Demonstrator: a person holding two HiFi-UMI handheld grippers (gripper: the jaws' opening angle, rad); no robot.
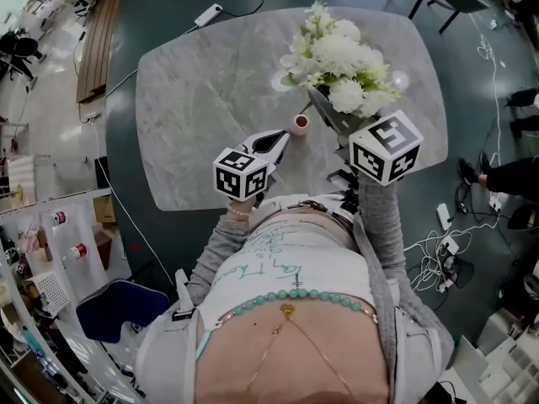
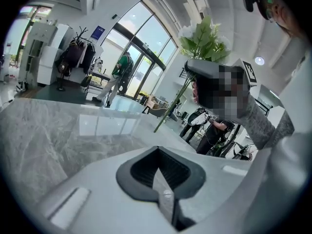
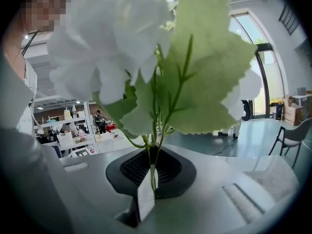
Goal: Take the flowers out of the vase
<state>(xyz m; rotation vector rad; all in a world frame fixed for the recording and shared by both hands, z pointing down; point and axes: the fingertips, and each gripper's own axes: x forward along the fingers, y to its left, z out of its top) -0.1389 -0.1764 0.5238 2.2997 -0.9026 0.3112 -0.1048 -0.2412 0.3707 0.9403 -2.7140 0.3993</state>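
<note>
Item 1, vase [image 1: 300, 124]: small, pinkish, upright on the grey marble table [image 1: 194, 82], close to the table edge nearest me. Every place below is given from this vase.

Item 2, flowers [image 1: 341, 61]: one bunch, white blooms with green leaves. They are held above the vase, beyond it and to its right in the head view, with the heads leaning away from me. The green stems run down toward the vase. The lowest stem tip looks to hang just over the vase mouth, though I cannot be sure from the head view that it is clear of the rim.

Item 3, my right gripper [image 3: 148, 179]: jaws closed on the flowers, with thin green stems pinched between the pads. Leaves and a white bloom fill most of its own view. It stands to the right of the vase, its marker cube on the side nearest me.

Item 4, my left gripper [image 2: 163, 189]: jaws together, nothing between them. Its tip lies just left of the vase, apart from it, and points across the table.

Item 5, white power adapter [image 1: 208, 13]: on the dark floor with its cable, well beyond the vase, past the far table edge.

Item 6, person [image 2: 119, 77]: standing by tall glass doors, far beyond the vase, seen in the left gripper view
</note>
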